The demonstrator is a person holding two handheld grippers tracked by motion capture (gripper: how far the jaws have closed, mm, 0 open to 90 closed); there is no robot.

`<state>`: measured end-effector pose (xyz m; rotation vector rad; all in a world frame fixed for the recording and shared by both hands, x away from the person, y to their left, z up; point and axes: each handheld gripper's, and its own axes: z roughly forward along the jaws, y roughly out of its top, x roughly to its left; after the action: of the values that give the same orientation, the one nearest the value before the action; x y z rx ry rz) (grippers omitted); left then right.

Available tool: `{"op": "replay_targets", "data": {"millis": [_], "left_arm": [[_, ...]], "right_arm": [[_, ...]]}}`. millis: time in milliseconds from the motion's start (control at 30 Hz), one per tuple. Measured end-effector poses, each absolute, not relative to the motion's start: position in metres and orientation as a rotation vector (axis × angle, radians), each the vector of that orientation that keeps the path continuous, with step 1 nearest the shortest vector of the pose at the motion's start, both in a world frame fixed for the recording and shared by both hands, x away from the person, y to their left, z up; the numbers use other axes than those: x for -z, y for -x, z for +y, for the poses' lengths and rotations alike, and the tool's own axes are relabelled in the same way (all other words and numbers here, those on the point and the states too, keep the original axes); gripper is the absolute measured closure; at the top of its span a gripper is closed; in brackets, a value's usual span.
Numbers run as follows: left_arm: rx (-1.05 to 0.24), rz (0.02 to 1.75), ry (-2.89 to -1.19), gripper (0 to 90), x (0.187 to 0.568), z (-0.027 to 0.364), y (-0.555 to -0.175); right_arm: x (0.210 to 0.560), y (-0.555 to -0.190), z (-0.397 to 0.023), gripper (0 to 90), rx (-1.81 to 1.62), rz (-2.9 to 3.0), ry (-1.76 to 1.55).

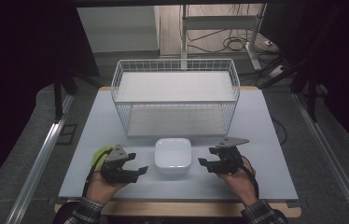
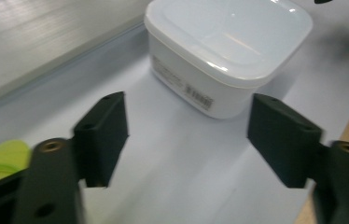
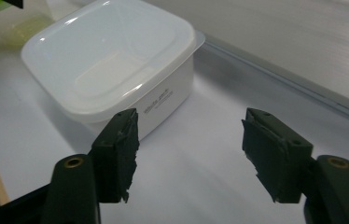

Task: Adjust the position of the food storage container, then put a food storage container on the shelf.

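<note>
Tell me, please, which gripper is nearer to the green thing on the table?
The left gripper. The green thing lies right beside it, partly behind its body. The right gripper sits across the white tub, well away from it.

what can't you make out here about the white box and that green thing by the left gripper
- Inside of the white box: hidden by its closed lid, all views.
- Print on the box's side label: too small and blurred, left gripper view.
- The green thing: mostly covered by the left gripper in the high view; cut off by the edge in the left gripper view, so unidentifiable.
</note>
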<state>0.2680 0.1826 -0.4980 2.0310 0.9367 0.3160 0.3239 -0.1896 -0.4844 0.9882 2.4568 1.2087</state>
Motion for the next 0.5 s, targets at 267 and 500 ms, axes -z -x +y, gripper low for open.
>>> {"op": "replay_targets", "data": {"millis": [267,500], "left_arm": [[-0.273,0.935,-2.016,17.9,0.498,0.179,-0.272],[-0.220,0.947,-2.008,15.2,0.493,0.167,-0.282]], "right_arm": [[0.486,-0.325,-0.188,26.6,-1.205,2.468,-0.966],[0.484,-0.326,-0.183,16.8,-1.241,2.442,-0.968]]}}
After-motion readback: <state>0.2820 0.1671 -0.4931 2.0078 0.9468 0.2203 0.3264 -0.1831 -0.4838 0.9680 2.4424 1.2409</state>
